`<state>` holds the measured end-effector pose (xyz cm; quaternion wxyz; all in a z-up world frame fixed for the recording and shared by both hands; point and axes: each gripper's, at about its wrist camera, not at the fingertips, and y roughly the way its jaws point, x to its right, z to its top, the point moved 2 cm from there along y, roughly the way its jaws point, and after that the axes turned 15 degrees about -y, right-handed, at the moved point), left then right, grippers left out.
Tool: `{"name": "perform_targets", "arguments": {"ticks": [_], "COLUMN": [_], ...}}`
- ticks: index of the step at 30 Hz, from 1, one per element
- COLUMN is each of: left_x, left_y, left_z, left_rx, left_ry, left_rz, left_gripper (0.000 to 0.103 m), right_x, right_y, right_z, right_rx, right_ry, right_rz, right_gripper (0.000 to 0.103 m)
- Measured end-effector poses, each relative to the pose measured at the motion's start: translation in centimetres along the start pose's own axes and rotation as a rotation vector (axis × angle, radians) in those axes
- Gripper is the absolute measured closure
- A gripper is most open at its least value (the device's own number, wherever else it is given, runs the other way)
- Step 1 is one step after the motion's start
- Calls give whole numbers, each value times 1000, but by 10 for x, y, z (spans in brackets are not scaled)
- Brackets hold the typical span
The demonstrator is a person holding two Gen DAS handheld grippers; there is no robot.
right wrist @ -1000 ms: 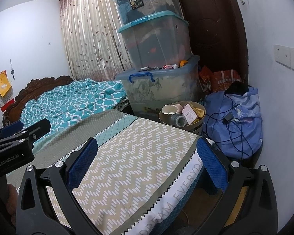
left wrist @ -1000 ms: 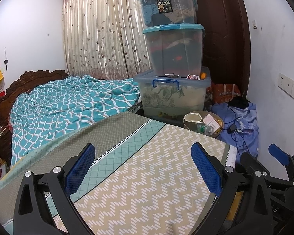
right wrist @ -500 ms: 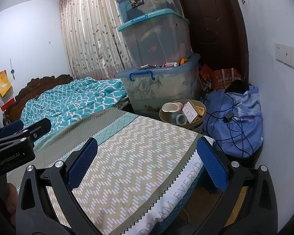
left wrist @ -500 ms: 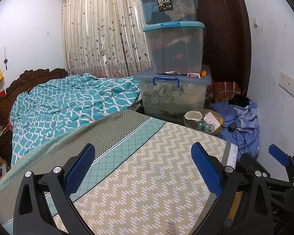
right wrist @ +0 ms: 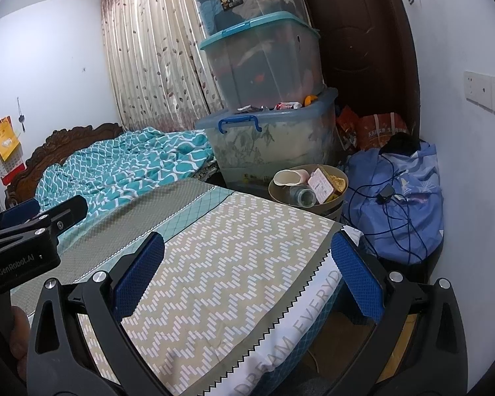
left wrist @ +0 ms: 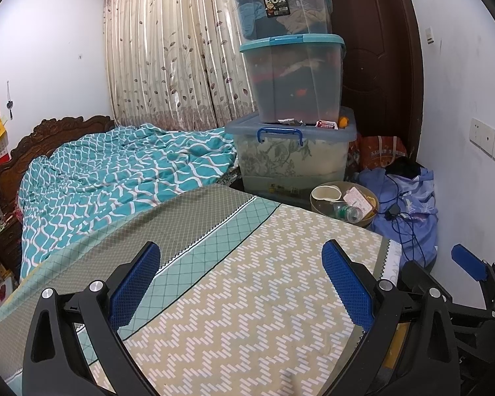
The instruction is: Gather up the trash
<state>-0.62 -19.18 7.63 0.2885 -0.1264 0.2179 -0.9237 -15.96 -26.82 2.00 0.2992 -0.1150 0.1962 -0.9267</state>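
Little has moved: left gripper (left wrist: 241,279) and right gripper (right wrist: 247,270), fingers apart and empty, hover over the bed (left wrist: 234,297), bin (right wrist: 308,186) far right.

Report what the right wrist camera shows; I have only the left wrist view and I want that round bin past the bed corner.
Observer: The right gripper is open, with nothing between its fingers, above the bed's corner.
Operator: Describe the bed's side below it.
Observer: The sheet ends in a white border that hangs down the side, printed DREAM EVERYDAY; brownish floor shows beside it.
Operator: Check the left gripper from there.
Observer: The left gripper comes in from the left edge, its body is marked GenRobot.AI, and part of a hand shows beneath it.
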Motion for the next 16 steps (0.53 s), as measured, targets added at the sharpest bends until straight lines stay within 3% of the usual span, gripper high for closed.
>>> {"name": "perform_targets", "arguments": {"ticks": [16], "left_x": [-4], "left_y": [-8], "left_z": [-1], "left_rx": [22], "left_ry": [8], "left_rz": [0], "left_gripper": [8], "right_x": [-1], "right_y": [6], "right_z": [-6], "right_rx": [-12], "right_ry": [-5], "right_rz": [8], "right_gripper": [3]}}
